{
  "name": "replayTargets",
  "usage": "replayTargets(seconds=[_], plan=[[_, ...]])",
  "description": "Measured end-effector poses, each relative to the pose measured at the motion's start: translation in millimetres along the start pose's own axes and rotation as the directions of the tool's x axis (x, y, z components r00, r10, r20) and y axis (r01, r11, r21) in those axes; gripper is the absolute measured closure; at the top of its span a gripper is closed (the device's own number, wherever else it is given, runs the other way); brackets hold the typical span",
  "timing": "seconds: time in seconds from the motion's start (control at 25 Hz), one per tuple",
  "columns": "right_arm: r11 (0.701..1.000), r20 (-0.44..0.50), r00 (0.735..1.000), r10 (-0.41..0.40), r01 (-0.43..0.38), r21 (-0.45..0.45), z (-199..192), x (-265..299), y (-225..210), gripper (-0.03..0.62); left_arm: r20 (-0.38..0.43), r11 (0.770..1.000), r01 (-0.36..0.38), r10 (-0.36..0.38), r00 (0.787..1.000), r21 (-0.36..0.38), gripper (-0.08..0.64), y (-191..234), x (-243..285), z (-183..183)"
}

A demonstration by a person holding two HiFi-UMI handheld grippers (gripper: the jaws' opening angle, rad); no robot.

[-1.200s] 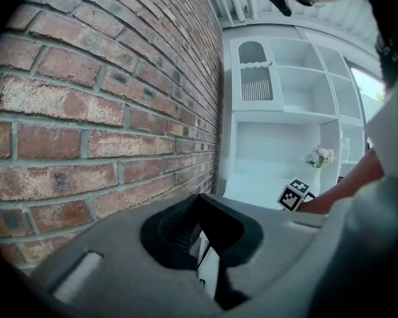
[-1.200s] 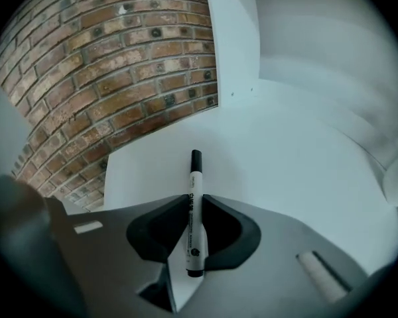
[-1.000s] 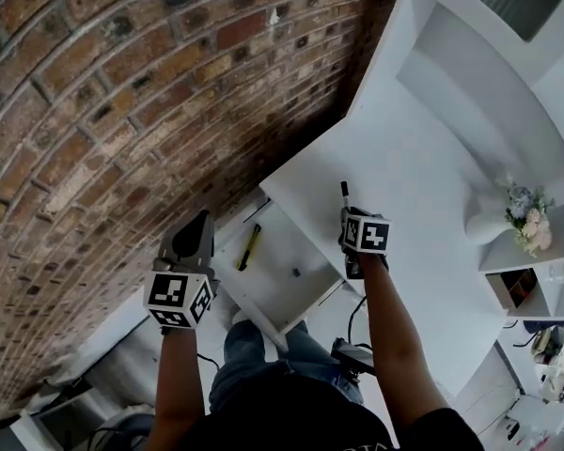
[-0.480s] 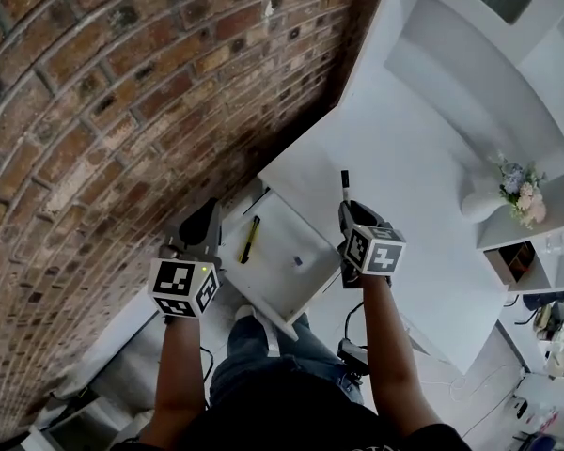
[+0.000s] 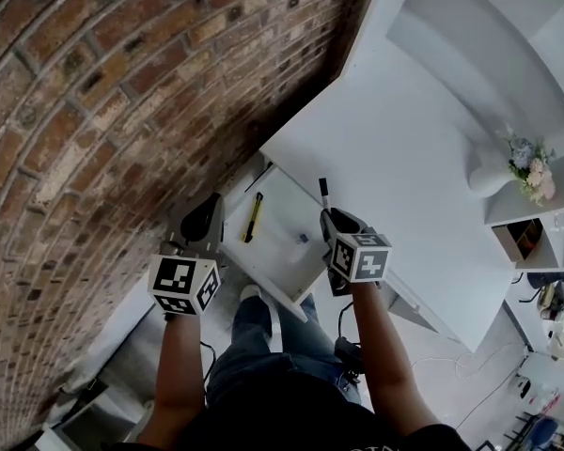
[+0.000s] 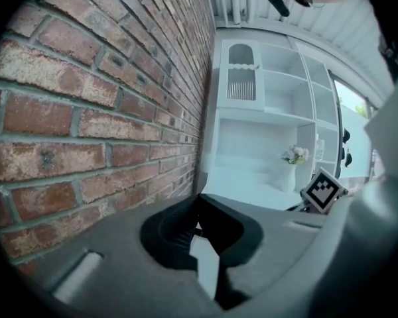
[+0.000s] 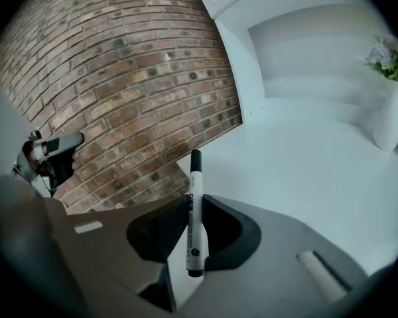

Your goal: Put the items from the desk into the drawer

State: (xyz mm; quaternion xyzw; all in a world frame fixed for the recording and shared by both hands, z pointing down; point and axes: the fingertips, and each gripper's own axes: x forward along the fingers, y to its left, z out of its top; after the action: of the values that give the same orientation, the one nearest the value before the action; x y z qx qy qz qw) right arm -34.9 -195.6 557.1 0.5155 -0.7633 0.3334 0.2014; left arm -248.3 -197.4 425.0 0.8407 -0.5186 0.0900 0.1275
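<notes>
1 marker (image 7: pixel 196 171) pinched in right gripper (image 7: pixel 194 201); left gripper (image 6: pixel 198 199) apparently pressed together.

white desk (image 5: pixel 385 148) bears a vase (image 5: pixel 492 173)

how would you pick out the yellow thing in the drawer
Where the brick wall meets the white desk, an open drawer juts out below the desk's edge. On its wall side lies a slim yellow-and-black stick; its neighbour is a tiny dark bit, and the marker in the right gripper is white.
</notes>
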Motion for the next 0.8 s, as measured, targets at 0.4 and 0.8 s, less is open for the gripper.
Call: replayTargets(seconds=[0.4, 0.8], plan=[[0.998, -0.203, 0.977, 0.063, -0.059, 0.023, -83, 41, 25, 0.509, -0.043, 1.0, -0.015, 0.014, 0.999, -0.012, 0.558, 3, -5, -25], [0.987, -0.42, 0.904, 0.075, -0.008, 0.16, -161, 122, 27, 0.509, -0.095, 1.0, -0.03, 0.029, 0.995, -0.001, 0.558, 9, -16, -46]])
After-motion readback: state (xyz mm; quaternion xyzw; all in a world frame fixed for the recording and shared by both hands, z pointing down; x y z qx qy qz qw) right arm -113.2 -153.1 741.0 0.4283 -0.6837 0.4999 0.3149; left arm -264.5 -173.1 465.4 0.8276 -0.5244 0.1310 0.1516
